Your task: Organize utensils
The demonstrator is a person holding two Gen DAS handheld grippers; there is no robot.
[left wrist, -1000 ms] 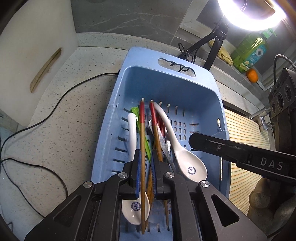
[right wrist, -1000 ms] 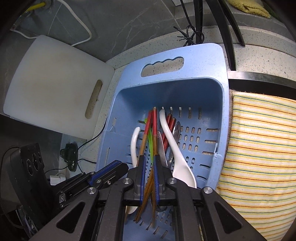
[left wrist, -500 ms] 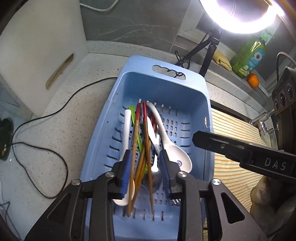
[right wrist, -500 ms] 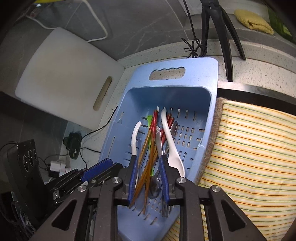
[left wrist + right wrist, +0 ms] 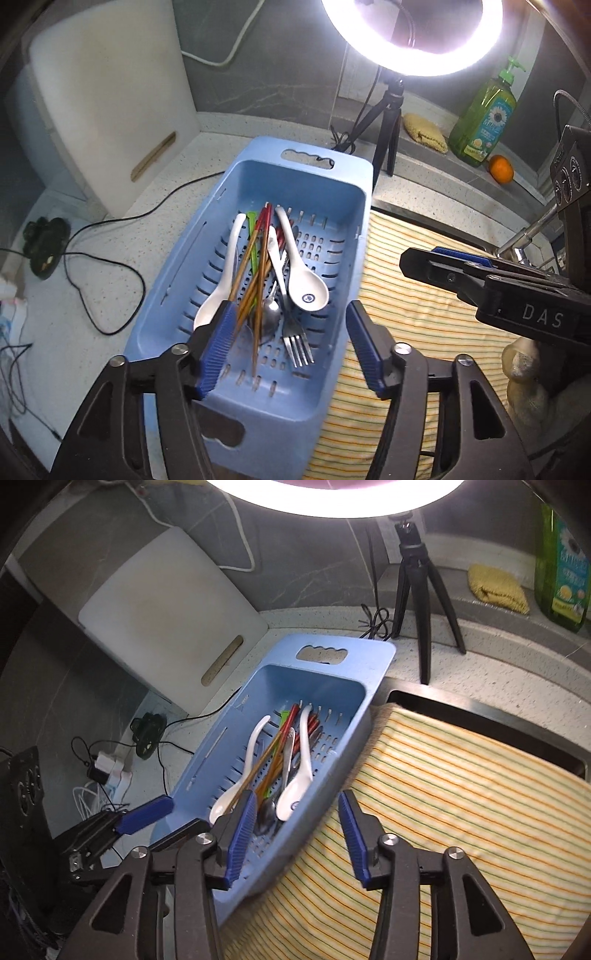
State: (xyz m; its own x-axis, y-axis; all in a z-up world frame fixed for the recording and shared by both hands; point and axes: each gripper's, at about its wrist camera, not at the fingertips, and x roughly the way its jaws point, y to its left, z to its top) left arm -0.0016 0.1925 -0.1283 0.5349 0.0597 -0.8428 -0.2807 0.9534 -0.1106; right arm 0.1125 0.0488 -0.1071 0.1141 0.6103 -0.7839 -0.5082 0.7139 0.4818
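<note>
**A:** Talk me through it, left to right.

**B:** Far left I see the white cutting board leaning on the wall, with cables trailing over the speckled counter. Next comes the blue basket, and that's where the utensils are: chopsticks, white soup spoons, a metal spoon and a fork, all lying lengthwise in a loose heap on the slotted floor. To the right of the basket I have the striped towel.

**A:** And the tongs?

**B:** A second ago both were clenched on chopsticks down in the basket. My left gripper has just been opening and now stands released, nothing pressed between its blue pads, the chopsticks lying free below. My right gripper has also just been opening, and it too is released and empty, hanging over the basket's near edge and the towel. Both have pulled up and back, so I see much more of the basket than before.

**A:** What does that mean for the job?

**B:** I judge the chopsticks are delivered into the basket. They lie somewhat fanned and crossed over the spoons, so the sorting looks only partly neat. Nothing is left in my grip, so I'm free for whatever comes next.
</note>
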